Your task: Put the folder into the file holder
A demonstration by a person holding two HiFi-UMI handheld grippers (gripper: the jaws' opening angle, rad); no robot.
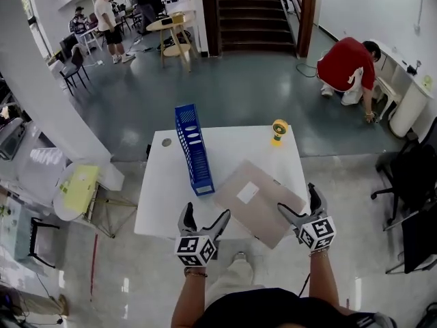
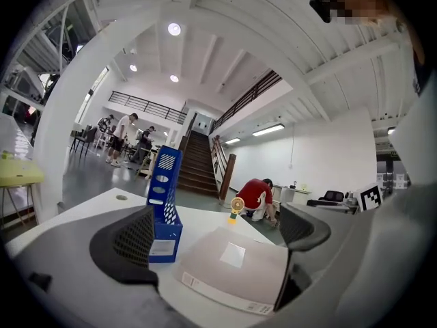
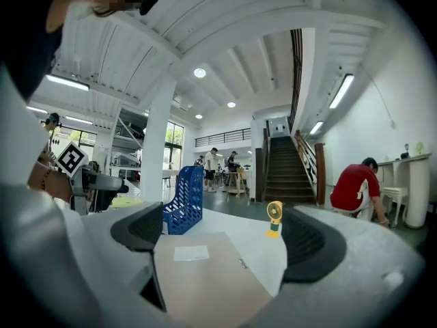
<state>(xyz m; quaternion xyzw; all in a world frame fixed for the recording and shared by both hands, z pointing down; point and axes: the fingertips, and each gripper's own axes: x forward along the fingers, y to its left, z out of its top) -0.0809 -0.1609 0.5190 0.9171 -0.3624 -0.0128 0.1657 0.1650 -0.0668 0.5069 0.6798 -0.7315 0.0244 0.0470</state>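
While both my claws hang over the near side of the table (image 1: 232, 142), neither one grips anything. My left claw (image 1: 205, 212) is released, jaws wide apart; in the left gripper view (image 2: 218, 238) nothing is pinched between them. My right claw (image 1: 298, 198) is released too, its jaws spread wide in the right gripper view (image 3: 229, 241).

The folder (image 1: 258, 202) lies flat on the table, turned askew, with a pale label on top. It sits ahead of my left claw and to its right (image 2: 235, 268), between the two claws. From my right claw it runs forward and to the left (image 3: 205, 279), its near right edge just beside that claw's left jaw.

The holder (image 1: 193, 149) stands upright straight ahead of my left claw (image 2: 164, 203), its near end just beside the folder's left corner; I cannot tell whether they touch. A small yellow fan (image 1: 278, 130) stands far ahead of my right claw (image 3: 274, 217), well apart from the folder.
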